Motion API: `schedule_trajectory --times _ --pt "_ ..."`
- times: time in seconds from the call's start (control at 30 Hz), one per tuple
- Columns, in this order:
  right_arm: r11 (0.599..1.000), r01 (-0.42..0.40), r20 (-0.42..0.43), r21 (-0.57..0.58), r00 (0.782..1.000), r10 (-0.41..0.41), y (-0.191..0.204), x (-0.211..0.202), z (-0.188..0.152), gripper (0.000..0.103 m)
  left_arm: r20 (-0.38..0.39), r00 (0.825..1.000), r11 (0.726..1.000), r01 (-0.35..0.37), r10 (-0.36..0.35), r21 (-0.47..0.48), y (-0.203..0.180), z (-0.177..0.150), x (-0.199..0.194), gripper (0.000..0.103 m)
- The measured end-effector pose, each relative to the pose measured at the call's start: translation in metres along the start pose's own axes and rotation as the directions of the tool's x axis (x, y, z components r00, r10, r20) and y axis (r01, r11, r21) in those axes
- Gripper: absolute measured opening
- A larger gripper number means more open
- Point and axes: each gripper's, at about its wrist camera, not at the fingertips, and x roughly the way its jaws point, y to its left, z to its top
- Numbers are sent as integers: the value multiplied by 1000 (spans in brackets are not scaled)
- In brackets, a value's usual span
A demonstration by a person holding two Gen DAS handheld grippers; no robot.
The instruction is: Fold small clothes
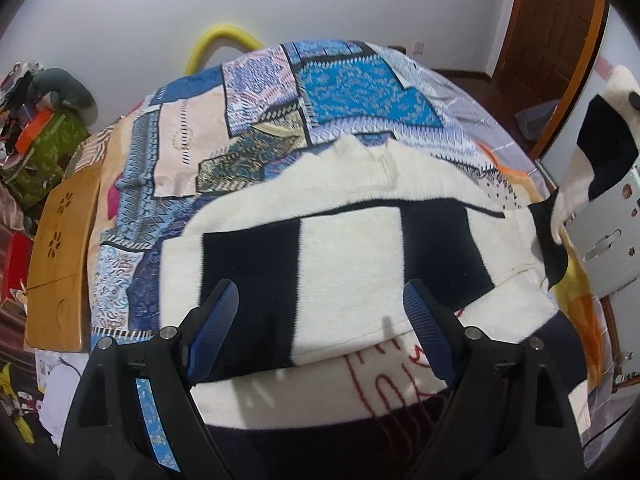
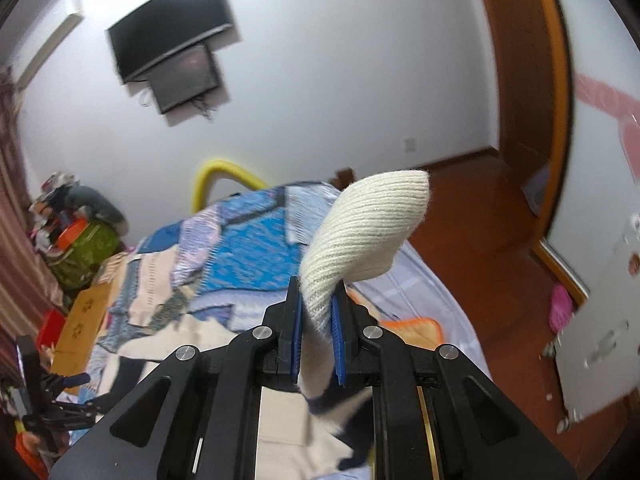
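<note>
Much of the cream and black knitted sweater (image 1: 352, 248) is cut off: its near hem runs under the left gripper (image 1: 324, 300), and its right sleeve leaves the left wrist view at the edge, lifted beside a grey metal panel (image 1: 604, 240). The sweater lies spread on the patchwork-patterned blue bedspread (image 1: 260, 92), over a cream blanket with red stitched lines (image 1: 380, 372) whose pattern is half covered. The left gripper hangs above the sweater with its blue-padded jaws wide apart and nothing between them.

In the right wrist view the picture is blurred, so the far bed is hard to read. The right gripper (image 2: 316, 320) is clamped tight on the ribbed cream sleeve cuff (image 2: 368, 224), which stands up and curls over, blocking part of the bed behind.

Around: a curved yellow tube (image 1: 216, 40) at the bed's far end, a wooden lap table (image 1: 60, 248) at the left, a wall-mounted black television (image 2: 168, 24), and a brown wooden door frame (image 2: 552, 100).
</note>
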Motion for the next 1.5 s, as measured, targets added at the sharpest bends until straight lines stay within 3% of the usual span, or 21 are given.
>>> schedule_trajectory --times 0.4,0.8,0.97,1.2,1.3,1.5 --pt "973 -171 -11 -155 985 171 119 18 10 11 89 996 999 -6 9 -37 43 -15 -41 84" --pt "894 -322 -219 -313 940 262 238 73 -46 11 100 995 995 -14 25 -104 90 -37 -54 87" --pt "865 -367 -336 -343 908 252 266 99 -80 11 78 997 991 -10 20 -132 103 -44 -46 87" --pt "842 -420 -480 -339 847 229 291 132 -122 12 37 999 986 -20 27 -166 117 -55 -35 87" --pt "843 -450 -554 -294 799 234 295 145 -135 15 18 999 983 -33 37 -183 124 -59 -30 87" --pt "831 -472 -605 -292 765 221 301 146 -148 19 4 999 975 -48 50 -217 137 -61 -28 87"
